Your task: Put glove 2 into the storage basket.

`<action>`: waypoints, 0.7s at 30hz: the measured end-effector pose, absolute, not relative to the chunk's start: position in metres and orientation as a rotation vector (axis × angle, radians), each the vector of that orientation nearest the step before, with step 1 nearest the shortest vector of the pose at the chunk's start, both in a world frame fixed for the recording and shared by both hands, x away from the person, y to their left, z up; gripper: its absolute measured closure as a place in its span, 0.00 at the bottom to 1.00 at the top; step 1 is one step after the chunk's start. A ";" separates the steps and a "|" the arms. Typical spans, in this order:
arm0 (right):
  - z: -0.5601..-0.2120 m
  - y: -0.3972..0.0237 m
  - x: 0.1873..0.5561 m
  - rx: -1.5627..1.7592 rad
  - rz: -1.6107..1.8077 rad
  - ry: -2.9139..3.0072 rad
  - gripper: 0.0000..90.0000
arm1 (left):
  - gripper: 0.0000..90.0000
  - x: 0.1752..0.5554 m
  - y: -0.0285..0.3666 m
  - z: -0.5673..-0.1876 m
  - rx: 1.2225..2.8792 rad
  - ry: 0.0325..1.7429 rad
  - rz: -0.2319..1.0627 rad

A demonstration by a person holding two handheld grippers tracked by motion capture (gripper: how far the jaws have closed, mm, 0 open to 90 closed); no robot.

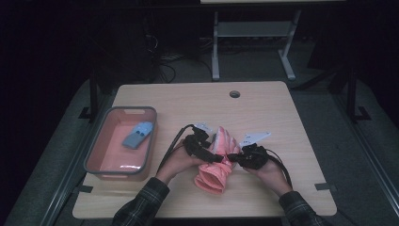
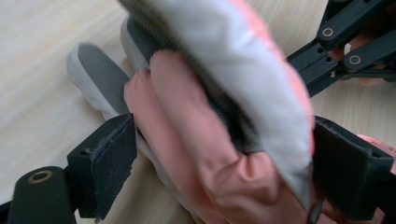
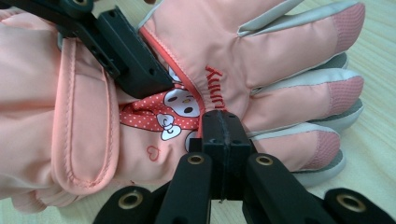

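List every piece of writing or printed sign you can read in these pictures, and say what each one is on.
"Kuuni" or the like, in red stitched letters on the back of the pink glove; the letters run sideways and the last ones are unsure.
No words, but a cartoon face with a bow and a small heart outline are printed on the same glove.
Nothing readable shows on the pink bin or the table.

Lab or test room, not a home. Dark space, 1 light wood desk [image 1: 263, 108] at frame centre with a cable hole [image 1: 235, 94] near its far edge. Grey carpet floor [image 1: 56, 155] around it. Top centre: metal legs of a second table [image 1: 254, 42], loose cables [image 1: 164, 63] on the floor at upper left. Tape marks [image 1: 325, 186] on the desk's lower right corner suggest a fixed recording setup.
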State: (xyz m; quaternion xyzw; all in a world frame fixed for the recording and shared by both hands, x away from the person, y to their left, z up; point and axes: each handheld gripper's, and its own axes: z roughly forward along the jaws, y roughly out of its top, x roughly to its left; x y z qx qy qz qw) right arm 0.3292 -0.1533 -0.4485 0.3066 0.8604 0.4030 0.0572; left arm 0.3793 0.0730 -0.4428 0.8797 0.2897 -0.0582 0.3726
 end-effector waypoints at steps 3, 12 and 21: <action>-0.450 -0.152 0.329 0.928 1.214 2.610 1.00 | 0.14 0.381 0.075 -0.448 2.240 0.763 -0.177; -0.452 -0.149 0.329 0.901 1.180 2.617 1.00 | 0.14 0.385 0.078 -0.458 2.244 0.799 -0.240; -0.454 -0.148 0.329 0.900 1.169 2.624 1.00 | 0.16 0.384 0.072 -0.461 2.245 0.798 -0.289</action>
